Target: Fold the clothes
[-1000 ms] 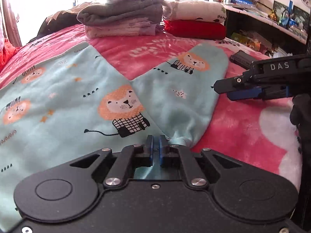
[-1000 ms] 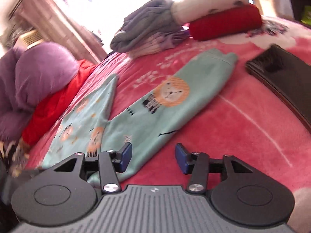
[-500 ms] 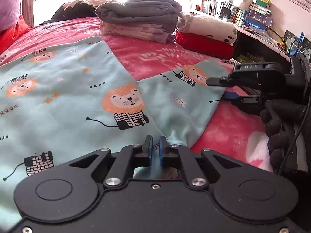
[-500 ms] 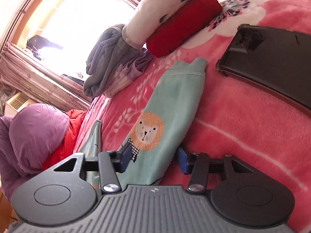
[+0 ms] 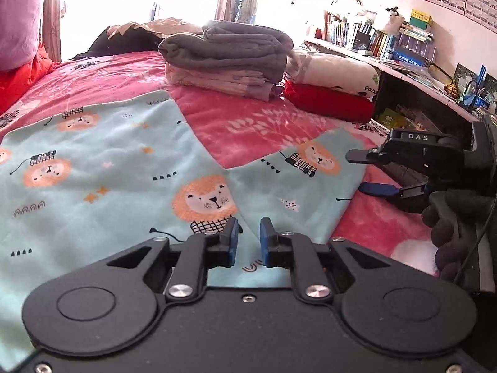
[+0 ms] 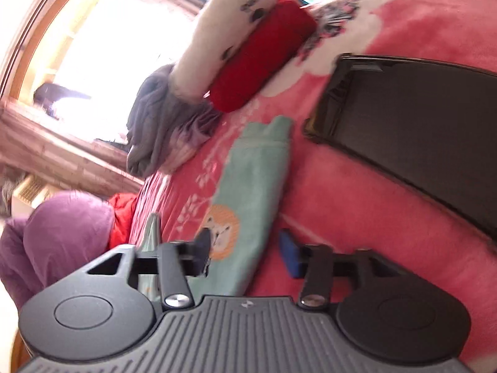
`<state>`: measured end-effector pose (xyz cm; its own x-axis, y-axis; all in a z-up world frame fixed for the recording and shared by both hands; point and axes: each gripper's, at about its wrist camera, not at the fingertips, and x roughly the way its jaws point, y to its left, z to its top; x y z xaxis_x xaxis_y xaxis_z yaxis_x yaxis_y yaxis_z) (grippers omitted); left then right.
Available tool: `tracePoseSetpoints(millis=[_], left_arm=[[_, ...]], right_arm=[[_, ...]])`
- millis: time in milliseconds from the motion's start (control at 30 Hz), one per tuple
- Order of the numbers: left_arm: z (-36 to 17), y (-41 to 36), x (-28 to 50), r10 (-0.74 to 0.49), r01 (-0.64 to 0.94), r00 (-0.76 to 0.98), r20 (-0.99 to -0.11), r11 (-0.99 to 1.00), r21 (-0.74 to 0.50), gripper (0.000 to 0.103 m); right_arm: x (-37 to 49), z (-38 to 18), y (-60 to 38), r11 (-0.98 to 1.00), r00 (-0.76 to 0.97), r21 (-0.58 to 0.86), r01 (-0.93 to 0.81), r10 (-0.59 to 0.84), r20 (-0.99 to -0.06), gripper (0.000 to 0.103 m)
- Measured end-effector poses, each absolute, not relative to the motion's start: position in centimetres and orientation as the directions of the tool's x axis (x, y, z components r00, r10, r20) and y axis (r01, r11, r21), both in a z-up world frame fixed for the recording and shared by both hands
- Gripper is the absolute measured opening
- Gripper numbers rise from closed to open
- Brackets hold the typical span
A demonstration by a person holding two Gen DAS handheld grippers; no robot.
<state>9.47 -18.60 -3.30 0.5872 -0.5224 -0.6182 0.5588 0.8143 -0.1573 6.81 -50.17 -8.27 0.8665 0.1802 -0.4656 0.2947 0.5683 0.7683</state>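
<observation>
Now left claw point(image 5: 248, 237) slightly parted, right claw point(image 6: 245, 253) wide astride sleeve point(image 6: 251, 186)

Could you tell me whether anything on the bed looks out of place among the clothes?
Yes: a flat black tablet lies on the pink blanket right beside the sleeve of the lion-print top. It is the one hard thing among clothes and could get in the way of folding.

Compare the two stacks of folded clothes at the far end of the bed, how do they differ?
The grey stack has a dark grey piece over a pale lilac one; the red stack has a white printed piece over a red one. The grey stack stands taller and nearer the window. Both rest on the pink bedspread.
</observation>
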Motion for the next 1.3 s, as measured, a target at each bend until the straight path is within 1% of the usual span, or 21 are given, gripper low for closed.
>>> tracePoseSetpoints(millis=[67, 100, 133, 333, 467, 533, 633, 733, 800, 867, 967, 1000, 1033, 1067, 1100, 1133, 1167, 1200, 1233, 1267, 1300], left_arm=[[-3.8, -19.2, 9.7, -0.514, 0.56, 0.579, -0.633, 0.815, -0.15, 0.012], [-4.0, -19.5, 9.8, -0.51, 0.56, 0.575, -0.64, 0.815, -0.147, 0.012], [-4.3, -19.7, 9.8, -0.506, 0.561, 0.57, -0.647, 0.815, -0.143, 0.012], [-4.8, -18.6, 9.6, -0.534, 0.554, 0.557, -0.636, 0.81, -0.193, 0.015], [-4.5, -18.2, 9.3, -0.539, 0.56, 0.544, -0.643, 0.804, -0.2, 0.015], [-4.0, -18.0, 8.6, -0.538, 0.587, 0.538, -0.649, 0.792, -0.17, 0.015], [-3.0, -16.5, 7.8, -0.537, 0.573, 0.564, -0.627, 0.802, -0.171, 0.016], [-2.1, -15.2, 7.2, -0.541, 0.545, 0.609, -0.581, 0.817, -0.19, 0.016], [-1.8, -15.2, 7.2, -0.551, 0.544, 0.618, -0.561, 0.815, -0.2, 0.016], [-2.1, -15.9, 7.1, -0.559, 0.554, 0.611, -0.561, 0.808, -0.201, 0.016], [-3.3, -17.4, 6.6, -0.555, 0.583, 0.581, -0.595, 0.794, -0.171, 0.016], [-3.9, -17.7, 6.6, -0.539, 0.58, 0.579, -0.611, 0.799, -0.155, 0.016], [-4.5, -17.8, 6.5, -0.522, 0.574, 0.582, -0.623, 0.807, -0.14, 0.017], [-4.8, -17.6, 6.5, -0.522, 0.566, 0.58, -0.626, 0.81, -0.151, 0.017], [-4.7, -17.2, 6.7, -0.53, 0.56, 0.575, -0.624, 0.81, -0.172, 0.017], [-4.4, -17.0, 6.7, -0.534, 0.565, 0.577, -0.618, 0.807, -0.171, 0.018], [-3.9, -16.9, 6.5, -0.537, 0.575, 0.583, -0.609, 0.803, -0.158, 0.023], [-3.5, -17.0, 6.2, -0.538, 0.59, 0.595, -0.597, 0.797, -0.131, 0.026], [-3.1, -17.3, 5.8, -0.54, 0.612, 0.606, -0.584, 0.786, -0.092, 0.029], [-2.8, -17.8, 5.3, -0.543, 0.635, 0.614, -0.572, 0.771, -0.05, 0.029], [-2.5, -18.2, 4.8, -0.547, 0.656, 0.622, -0.56, 0.755, -0.009, 0.029]], right_arm=[[7.8, -7.8, -48.5, 0.638, 0.854, 0.725, 0.26, 0.199, -0.48, 0.058], [8.2, -7.8, -48.0, 0.657, 0.85, 0.714, 0.242, 0.212, -0.483, 0.038], [8.6, -7.9, -47.5, 0.677, 0.84, 0.699, 0.232, 0.223, -0.495, 0.005], [6.5, -6.8, -47.8, 0.711, 0.854, 0.661, 0.239, 0.17, -0.491, 0.005], [6.6, -8.0, -48.4, 0.696, 0.819, 0.648, 0.309, 0.153, -0.554, 0.006], [5.9, -7.3, -48.6, 0.714, 0.827, 0.614, 0.337, 0.088, -0.556, 0.016], [4.7, -6.3, -48.5, 0.741, 0.835, 0.563, 0.368, 0.004, -0.551, 0.025], [3.1, -4.7, -47.4, 0.786, 0.865, 0.512, 0.347, -0.058, -0.498, 0.025], [2.8, -3.4, -46.0, 0.84, 0.899, 0.476, 0.26, -0.031, -0.436, 0.025], [3.5, -3.0, -44.5, 0.875, 0.912, 0.465, 0.139, 0.07, -0.403, 0.025], [5.0, -3.5, -42.0, 0.872, 0.874, 0.487, -0.043, 0.269, -0.405, 0.025], [5.4, -3.6, -41.0, 0.878, 0.852, 0.47, -0.09, 0.312, -0.42, 0.025], [6.1, -4.0, -39.8, 0.895, 0.811, 0.427, -0.131, 0.345, -0.473, 0.021], [6.7, -4.9, -38.9, 0.919, 0.766, 0.372, -0.13, 0.331, -0.551, 0.021], [7.0, -5.9, -38.4, 0.944, 0.726, 0.315, -0.101, 0.286, -0.625, 0.017], [7.0, -6.2, -38.7, 0.946, 0.711, 0.316, -0.074, 0.272, -0.649, 0.01], [6.6, -5.8, -39.7, 0.936, 0.728, 0.348, -0.047, 0.271, -0.63, 0.007], [6.1, -5.4, -40.7, 0.933, 0.749, 0.36, -0.02, 0.253, -0.612, 0.009], [5.7, -5.4, -41.4, 0.918, 0.757, 0.397, 0.0, 0.259, -0.6, 0.017], [5.5, -5.7, -41.8, 0.891, 0.754, 0.454, 0.017, 0.287, -0.591, 0.019], [5.3, -6.1, -42.3, 0.86, 0.751, 0.509, 0.033, 0.315, -0.581, 0.025]])
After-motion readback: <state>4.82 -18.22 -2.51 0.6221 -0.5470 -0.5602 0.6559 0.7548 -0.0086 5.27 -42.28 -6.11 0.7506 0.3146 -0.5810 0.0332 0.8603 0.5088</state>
